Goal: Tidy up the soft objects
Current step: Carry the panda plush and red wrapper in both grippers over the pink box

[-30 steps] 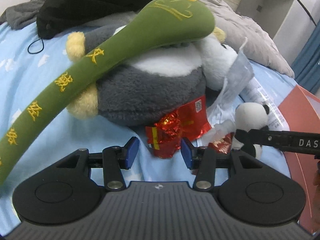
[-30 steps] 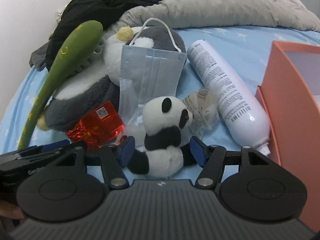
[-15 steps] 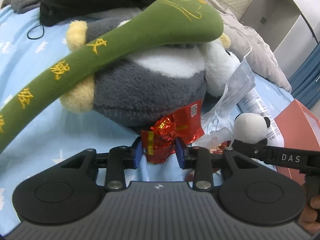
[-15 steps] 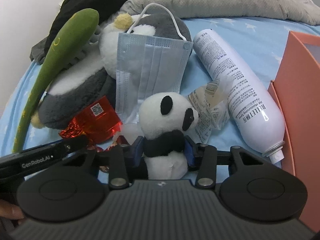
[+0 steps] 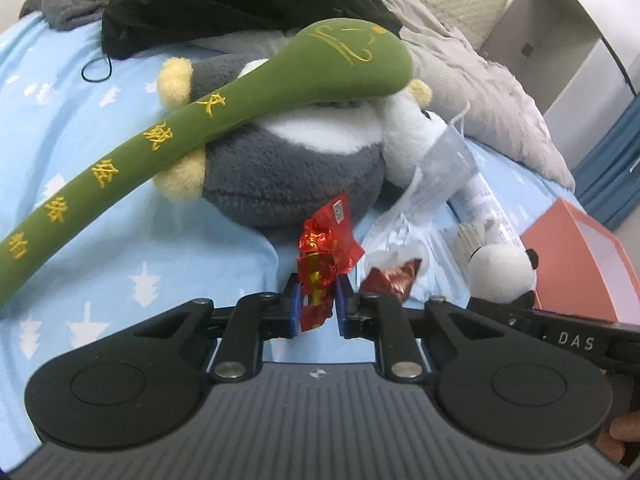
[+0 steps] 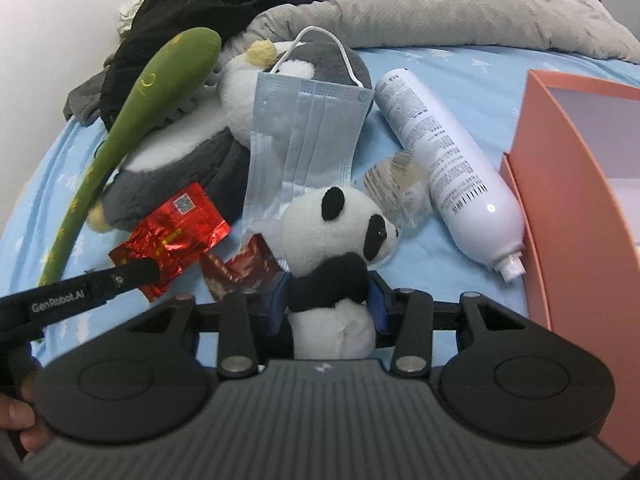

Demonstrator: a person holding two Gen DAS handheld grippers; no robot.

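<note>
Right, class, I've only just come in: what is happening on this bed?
A person is sorting a bed's clutter with two handheld grippers. The left gripper has its jaws shut on a red wrapper; the right gripper is clamped on a panda toy. A penguin plush, mask, white bottle and orange box lie nearby.

— What did we find on the bed?
— A small panda plush point(image 6: 340, 240), upright, squeezed at its black middle.
— And beside it?
— A crumpled red foil wrapper point(image 5: 324, 248), pinched at its lower end.
</note>
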